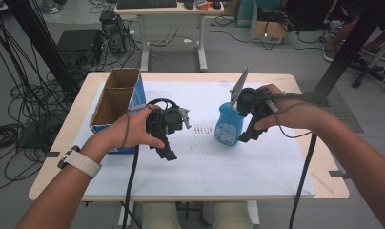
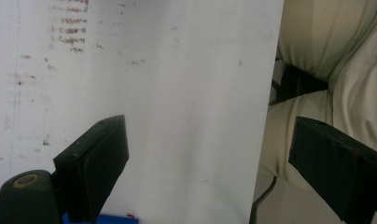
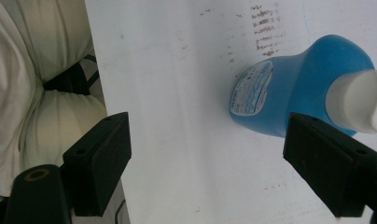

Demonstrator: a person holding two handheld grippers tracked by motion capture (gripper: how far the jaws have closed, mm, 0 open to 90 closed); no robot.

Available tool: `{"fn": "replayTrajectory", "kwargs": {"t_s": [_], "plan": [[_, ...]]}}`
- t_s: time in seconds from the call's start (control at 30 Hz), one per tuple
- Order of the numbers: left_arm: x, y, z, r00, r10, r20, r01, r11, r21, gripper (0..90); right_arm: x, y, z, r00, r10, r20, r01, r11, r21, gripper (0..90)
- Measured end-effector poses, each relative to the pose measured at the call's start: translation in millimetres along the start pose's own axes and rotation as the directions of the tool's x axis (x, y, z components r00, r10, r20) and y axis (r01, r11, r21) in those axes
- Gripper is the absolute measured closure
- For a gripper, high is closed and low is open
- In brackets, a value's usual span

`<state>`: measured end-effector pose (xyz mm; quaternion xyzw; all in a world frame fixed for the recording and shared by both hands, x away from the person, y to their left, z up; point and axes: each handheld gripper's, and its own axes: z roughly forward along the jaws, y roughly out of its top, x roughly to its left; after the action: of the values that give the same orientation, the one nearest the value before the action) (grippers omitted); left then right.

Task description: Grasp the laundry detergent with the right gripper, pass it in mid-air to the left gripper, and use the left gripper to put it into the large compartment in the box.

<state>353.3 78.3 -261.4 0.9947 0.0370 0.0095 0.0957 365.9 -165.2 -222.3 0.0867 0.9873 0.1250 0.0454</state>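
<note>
The right black two-jaw gripper (image 1: 246,136), held in the person's right hand (image 1: 281,112), is seen with its jaws spread wide and nothing between them. Just beside it, on the side toward the table's middle, a blue plastic bottle with a white cap and pale label (image 1: 228,125) stands upright on the white sheet (image 1: 205,167) covering the light wooden table (image 1: 62,157); its long axis is vertical, cap uppermost. In the right gripper view the bottle (image 3: 289,91) lies beyond one jaw, not between the two, its label turned toward the camera. The left black two-jaw gripper (image 1: 167,153), held in the left hand (image 1: 133,131), is likewise open and empty, well apart from the bottle. An open brown cardboard box with blue sides (image 1: 115,102) stands at the sheet's left edge, close behind the left hand. Faint brownish marks (image 1: 202,129) lie on the sheet between the grippers. The person's pale trousers (image 2: 326,56) are shown past the sheet edge in both gripper views.
</note>
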Motion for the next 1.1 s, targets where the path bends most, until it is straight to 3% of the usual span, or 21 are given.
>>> {"fn": "replayTrajectory", "kwargs": {"t_s": [0.13,0.43,0.73,1.1], "plan": [[0.3,-0.6,-0.4,1.0000,-0.006,-0.001,0.006,1.0000,-0.003,12.3,-0.5,0.6,-3.2,1.0000,-0.004,0.006,0.004,1.000,0.000,14.6],[-1.3,-0.4,-1.9,1.0000,-0.002,-0.004,0.002,1.0000,-0.005,12.2,1.7,2.1,-10.3,0.9990,0.037,0.027,-0.037,0.999,-0.009,8.3],[0.5,-0.2,-1.1,1.0000,-0.003,-0.004,0.003,1.0000,-0.005,12.3,-3.8,3.9,-19.4,0.9963,0.064,0.058,-0.062,0.998,-0.030,7.8],[0.7,-2.7,0.6,1.0000,-0.010,-0.002,0.010,0.9999,-0.005,12.6,-18.7,2.4,-20.9,0.9819,0.155,0.109,-0.153,0.988,-0.022,7.4]]}}
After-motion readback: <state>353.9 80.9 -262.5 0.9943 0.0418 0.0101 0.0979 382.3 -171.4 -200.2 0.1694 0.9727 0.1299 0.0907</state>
